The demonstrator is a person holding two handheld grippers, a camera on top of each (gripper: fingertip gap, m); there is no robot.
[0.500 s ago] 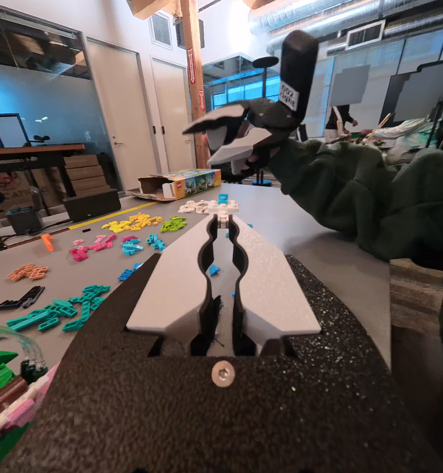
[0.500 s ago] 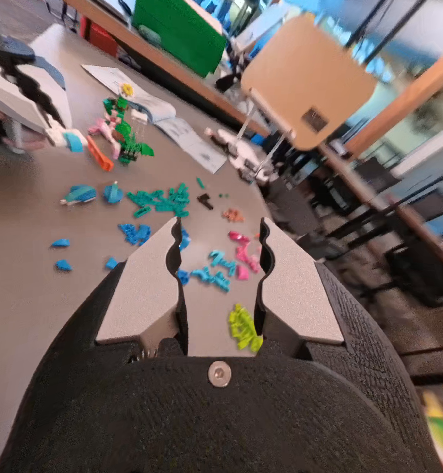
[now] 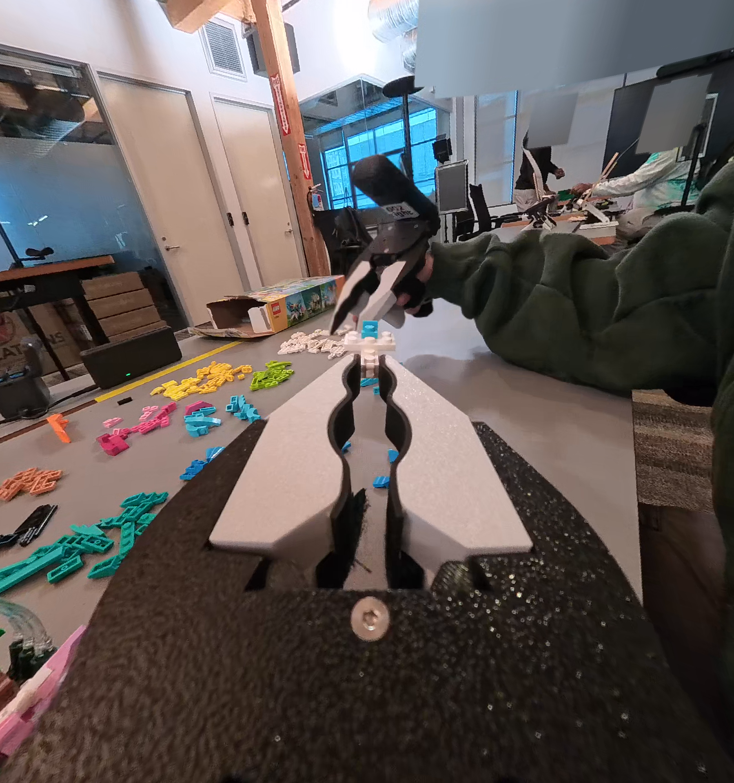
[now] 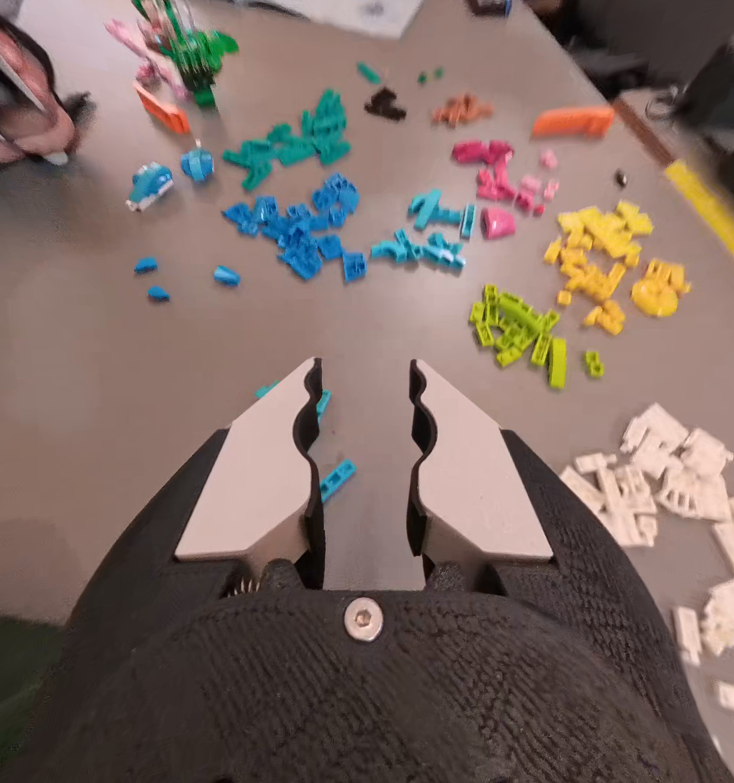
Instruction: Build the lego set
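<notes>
My left claw (image 3: pixel 369 364) is clamped on a small white lego assembly (image 3: pixel 369 344), pinched at my fingertips by its narrow stem; a flat white plate spreads across its top with a small blue piece (image 3: pixel 369 326) standing on it. Just beyond that and above it, my right claw (image 3: pixel 358 315) points down with its tips close over the blue piece; I cannot tell whether they touch.

From the right wrist view, my right claw (image 4: pixel 366 364) is apart and holds nothing, over the grey surface (image 4: pixel 102 360). Ahead of it lie sorted heaps: blue bricks (image 4: pixel 301 229), teal bricks (image 4: pixel 301 140), pink bricks (image 4: pixel 500 173), yellow bricks (image 4: pixel 602 258) and lime bricks (image 4: pixel 517 326). White bricks (image 4: pixel 662 474) sit to its right. A few cyan pieces (image 4: pixel 337 478) lie just under its left finger.
</notes>
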